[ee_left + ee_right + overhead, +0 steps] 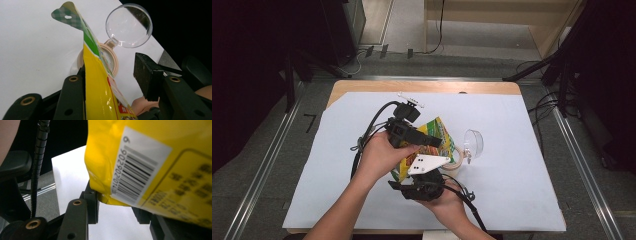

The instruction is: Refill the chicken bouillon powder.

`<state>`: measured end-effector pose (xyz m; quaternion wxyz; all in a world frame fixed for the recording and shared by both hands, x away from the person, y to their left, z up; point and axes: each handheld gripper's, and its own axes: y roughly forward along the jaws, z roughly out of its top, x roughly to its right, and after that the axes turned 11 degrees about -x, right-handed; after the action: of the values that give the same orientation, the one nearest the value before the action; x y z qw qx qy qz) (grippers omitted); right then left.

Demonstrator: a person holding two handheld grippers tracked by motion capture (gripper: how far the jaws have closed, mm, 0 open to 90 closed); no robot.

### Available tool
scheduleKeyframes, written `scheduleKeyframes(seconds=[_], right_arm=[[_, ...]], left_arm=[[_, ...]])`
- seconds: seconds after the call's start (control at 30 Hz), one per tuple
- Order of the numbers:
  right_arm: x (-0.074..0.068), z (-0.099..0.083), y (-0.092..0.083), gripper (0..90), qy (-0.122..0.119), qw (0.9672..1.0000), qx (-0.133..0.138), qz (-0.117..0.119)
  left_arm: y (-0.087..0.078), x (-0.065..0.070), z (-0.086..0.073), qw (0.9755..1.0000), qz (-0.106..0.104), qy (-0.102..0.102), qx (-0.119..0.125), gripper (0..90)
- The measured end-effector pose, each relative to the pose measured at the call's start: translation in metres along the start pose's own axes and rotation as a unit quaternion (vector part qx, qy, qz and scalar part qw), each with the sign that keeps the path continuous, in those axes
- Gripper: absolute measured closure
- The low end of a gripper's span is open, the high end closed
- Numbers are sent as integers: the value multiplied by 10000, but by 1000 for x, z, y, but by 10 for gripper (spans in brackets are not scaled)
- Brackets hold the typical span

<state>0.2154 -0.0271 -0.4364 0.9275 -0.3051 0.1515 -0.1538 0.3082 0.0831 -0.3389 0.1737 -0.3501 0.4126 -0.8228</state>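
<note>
A yellow and green snack bag is held up over the white sheet, tilted toward a beige round container whose clear lid hangs open. In the left gripper view the bag lies against one jaw of my left gripper; the other jaw stands apart from it, so the gripper is open. The bag's green top points at the container's mouth and lid. My right gripper is shut on the bag's bottom corner, near the barcode. Seen from above, the right gripper is below the bag and the left gripper is beside it.
A white sheet covers most of the wooden table. Black cables trail from both grippers. Metal rails run along the floor on either side, and dark stands stand at the back corners.
</note>
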Motion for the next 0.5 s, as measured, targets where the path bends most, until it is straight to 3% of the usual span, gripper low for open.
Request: scheduleKeyframes(seconds=[0.5], right_arm=[[0,-1,0,636,0,10000,-19,-57]], left_arm=[[1,2,0,9993,265,221,-129,616]])
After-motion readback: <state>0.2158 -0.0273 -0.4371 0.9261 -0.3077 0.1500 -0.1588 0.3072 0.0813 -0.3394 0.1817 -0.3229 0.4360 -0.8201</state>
